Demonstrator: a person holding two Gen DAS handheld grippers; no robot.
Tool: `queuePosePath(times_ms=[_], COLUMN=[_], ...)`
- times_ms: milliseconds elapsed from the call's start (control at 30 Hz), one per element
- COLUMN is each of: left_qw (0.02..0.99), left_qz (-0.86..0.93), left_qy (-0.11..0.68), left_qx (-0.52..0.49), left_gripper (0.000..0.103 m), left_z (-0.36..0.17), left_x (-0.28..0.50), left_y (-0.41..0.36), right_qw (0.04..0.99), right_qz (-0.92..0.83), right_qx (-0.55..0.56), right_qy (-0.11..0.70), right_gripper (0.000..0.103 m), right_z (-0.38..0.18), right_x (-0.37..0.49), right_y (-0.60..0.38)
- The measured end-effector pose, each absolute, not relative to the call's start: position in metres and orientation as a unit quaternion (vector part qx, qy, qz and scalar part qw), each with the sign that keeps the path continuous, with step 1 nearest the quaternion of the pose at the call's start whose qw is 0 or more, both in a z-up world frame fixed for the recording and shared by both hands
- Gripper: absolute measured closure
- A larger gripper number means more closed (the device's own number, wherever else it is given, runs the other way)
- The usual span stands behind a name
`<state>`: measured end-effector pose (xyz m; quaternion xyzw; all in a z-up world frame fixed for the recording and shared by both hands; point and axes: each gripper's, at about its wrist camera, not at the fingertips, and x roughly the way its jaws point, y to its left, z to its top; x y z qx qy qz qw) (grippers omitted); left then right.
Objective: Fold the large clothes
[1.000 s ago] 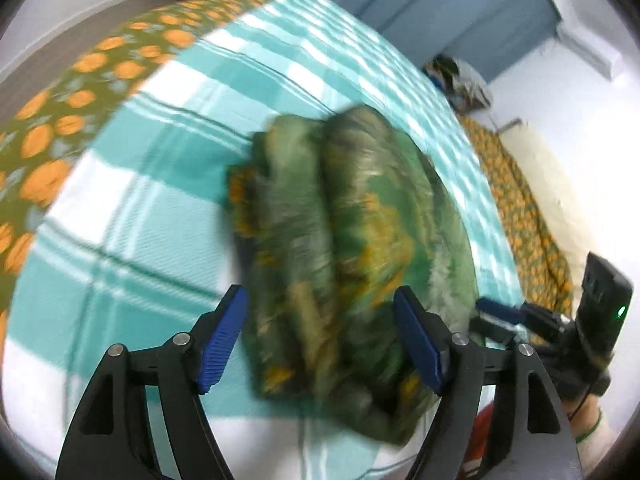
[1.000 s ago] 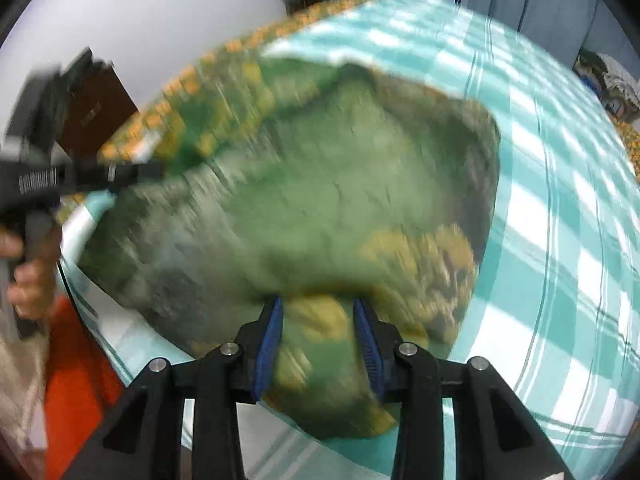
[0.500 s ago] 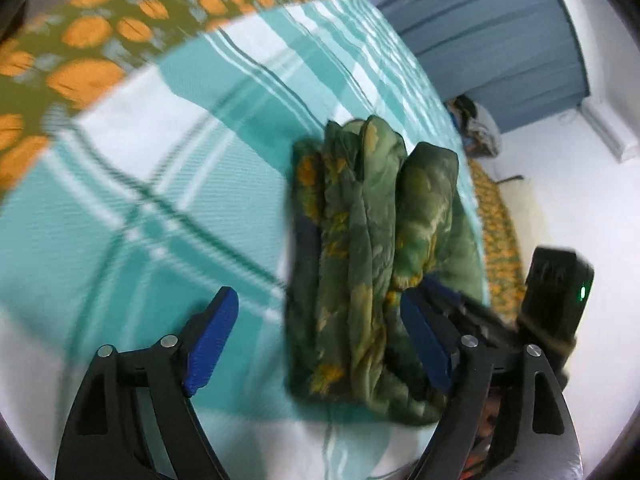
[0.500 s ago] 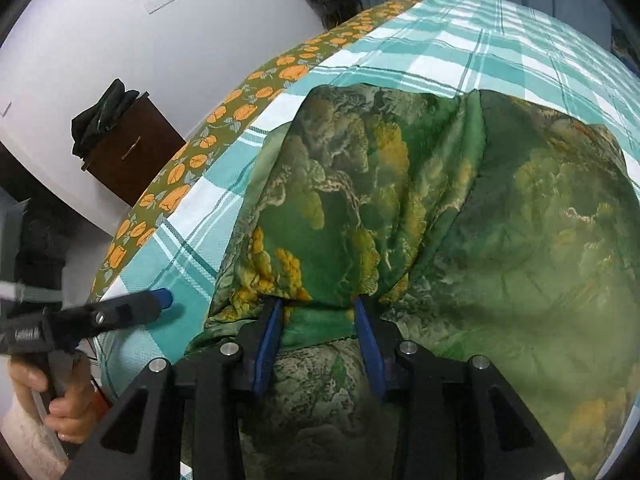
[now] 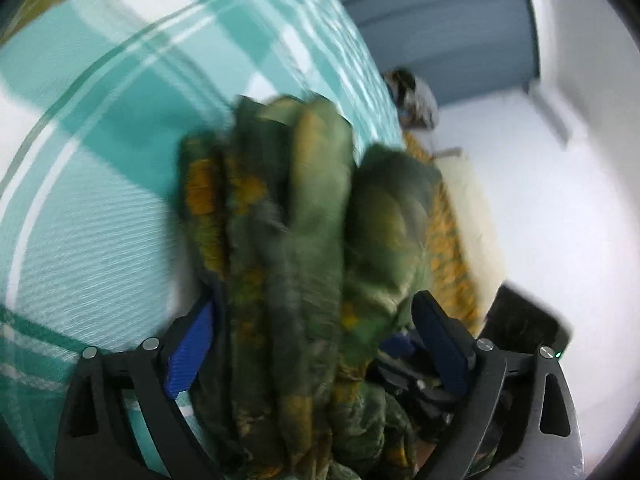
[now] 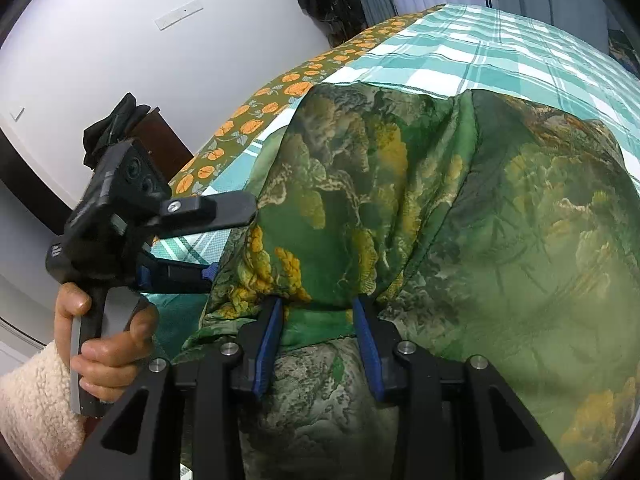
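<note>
A green and yellow patterned cloth [image 6: 420,208] lies folded in thick layers on the teal checked bed cover [image 6: 500,32]. My right gripper [image 6: 320,340] is shut on the cloth's near edge. In the left wrist view the stacked folds of the cloth [image 5: 296,264] fill the gap between the wide-open fingers of my left gripper [image 5: 316,348], which straddles the bundle. The left gripper also shows in the right wrist view [image 6: 224,240], at the cloth's left side, with its tips hidden by the cloth.
The bed cover [image 5: 100,152] spreads to the left, over an orange-flowered sheet [image 6: 248,116]. A dark cabinet [image 6: 160,136] with dark clothes stands by the white wall. Grey curtains [image 5: 440,32] hang at the far end.
My left gripper has moved in from the cloth's left side so the folded bundle now sits between its open fingers. The right gripper keeps its hold on the cloth.
</note>
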<state>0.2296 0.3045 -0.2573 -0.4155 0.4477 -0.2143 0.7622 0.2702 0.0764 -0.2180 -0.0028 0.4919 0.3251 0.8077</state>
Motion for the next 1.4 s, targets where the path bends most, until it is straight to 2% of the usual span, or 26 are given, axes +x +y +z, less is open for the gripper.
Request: queuePosePath(times_ms=[133, 267, 567, 633, 800, 1000, 1333, 1400], left_qw=[0.782, 0.772, 0.781, 0.783, 0.792, 0.776, 0.770, 0.769], left_qz=[-0.207, -0.189, -0.142, -0.141, -0.132, -0.148, -0.146, -0.148], left_qy=[0.476, 0.511, 0.549, 0.550, 0.550, 0.555, 0.565, 0.565], left_qx=[-0.344, -0.326, -0.261, -0.254, -0.227, -0.261, -0.259, -0.260], left_gripper=[0.006, 0.006, 0.015, 0.016, 0.016, 0.012, 0.012, 0.011], left_z=[-0.242, -0.246, -0.248, -0.247, -0.250, -0.262, -0.257, -0.259], left_x=[0.243, 0.259, 0.272, 0.268, 0.261, 0.260, 0.273, 0.274], left_y=[0.280, 0.274, 0.257, 0.256, 0.250, 0.268, 0.258, 0.258], right_qw=[0.811, 0.816, 0.836, 0.830, 0.862, 0.819, 0.742, 0.720], right_qz=[0.323, 0.322, 0.302, 0.307, 0.255, 0.195, 0.263, 0.277], right_qx=[-0.010, -0.017, -0.046, -0.010, 0.097, 0.236, 0.327, 0.346], right_qy=[0.487, 0.480, 0.455, 0.466, 0.428, 0.485, 0.523, 0.534], right_gripper=[0.066, 0.066, 0.066, 0.061, 0.021, 0.021, 0.020, 0.016], right_z=[-0.219, -0.219, -0.188, -0.178, -0.156, -0.198, -0.247, -0.257], right_x=[0.268, 0.263, 0.223, 0.214, 0.204, 0.239, 0.284, 0.291], right_y=[0.076, 0.078, 0.061, 0.034, -0.077, -0.172, -0.152, -0.154])
